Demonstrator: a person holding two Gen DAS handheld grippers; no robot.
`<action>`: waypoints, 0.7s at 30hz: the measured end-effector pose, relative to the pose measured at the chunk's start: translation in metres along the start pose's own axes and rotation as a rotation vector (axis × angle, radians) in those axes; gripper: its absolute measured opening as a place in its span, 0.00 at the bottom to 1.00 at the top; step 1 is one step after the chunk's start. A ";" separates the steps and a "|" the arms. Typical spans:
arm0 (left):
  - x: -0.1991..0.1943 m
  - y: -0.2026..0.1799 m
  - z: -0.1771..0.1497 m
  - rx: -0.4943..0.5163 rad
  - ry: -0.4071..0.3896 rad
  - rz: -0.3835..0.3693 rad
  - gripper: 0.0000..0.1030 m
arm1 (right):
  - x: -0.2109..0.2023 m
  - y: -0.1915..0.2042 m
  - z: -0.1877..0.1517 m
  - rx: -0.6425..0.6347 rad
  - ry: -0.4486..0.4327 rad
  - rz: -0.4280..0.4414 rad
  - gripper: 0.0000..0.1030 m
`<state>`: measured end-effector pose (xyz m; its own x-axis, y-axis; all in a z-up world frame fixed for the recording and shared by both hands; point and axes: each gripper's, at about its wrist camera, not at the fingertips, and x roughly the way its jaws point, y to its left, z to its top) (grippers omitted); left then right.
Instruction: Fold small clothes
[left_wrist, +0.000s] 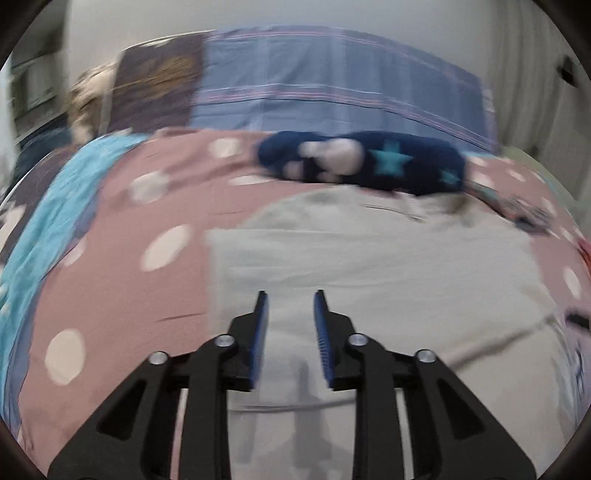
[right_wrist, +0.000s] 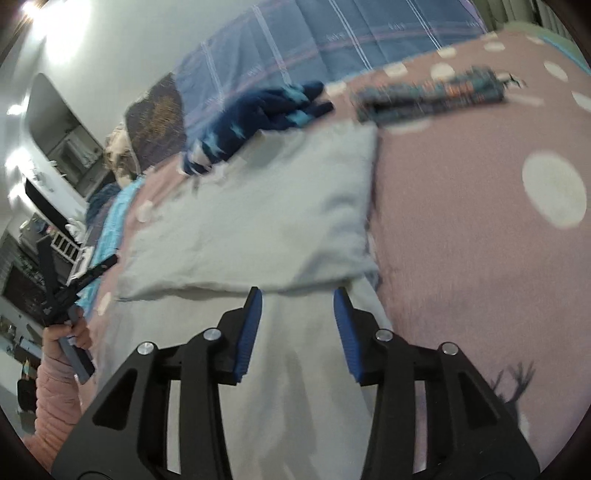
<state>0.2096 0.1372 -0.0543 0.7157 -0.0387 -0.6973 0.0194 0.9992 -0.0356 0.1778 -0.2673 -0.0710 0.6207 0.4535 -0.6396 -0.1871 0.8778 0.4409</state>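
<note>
A pale grey-green garment (left_wrist: 369, 266) lies spread on the pink dotted bedspread (left_wrist: 118, 266). In the right wrist view its upper part is folded over (right_wrist: 266, 214) and a lower strip runs toward the camera. My left gripper (left_wrist: 291, 295) is open and empty just above the garment's near part. My right gripper (right_wrist: 298, 293) is open and empty over the fold's near edge. The left gripper also shows at the left edge of the right wrist view (right_wrist: 74, 280), held in a hand in a pink sleeve.
A dark blue starred fleece piece (left_wrist: 362, 158) lies beyond the garment; it also shows in the right wrist view (right_wrist: 258, 118). A folded patterned item (right_wrist: 432, 96) lies at the far right. A blue striped pillow (left_wrist: 332, 81) and a turquoise cloth (left_wrist: 44, 229) border the bed.
</note>
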 end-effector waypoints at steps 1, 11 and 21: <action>0.005 -0.011 -0.002 0.036 0.004 -0.015 0.36 | -0.003 0.002 0.003 -0.011 -0.013 -0.004 0.41; 0.053 -0.023 -0.026 0.023 0.103 -0.018 0.43 | 0.068 -0.059 0.090 0.107 0.020 -0.086 0.46; 0.050 -0.033 -0.029 0.063 0.096 0.026 0.43 | 0.128 -0.076 0.140 0.266 0.082 -0.120 0.30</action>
<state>0.2245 0.1022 -0.1088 0.6463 -0.0103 -0.7630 0.0477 0.9985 0.0269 0.3779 -0.2974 -0.0988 0.5610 0.3693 -0.7409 0.0965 0.8597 0.5016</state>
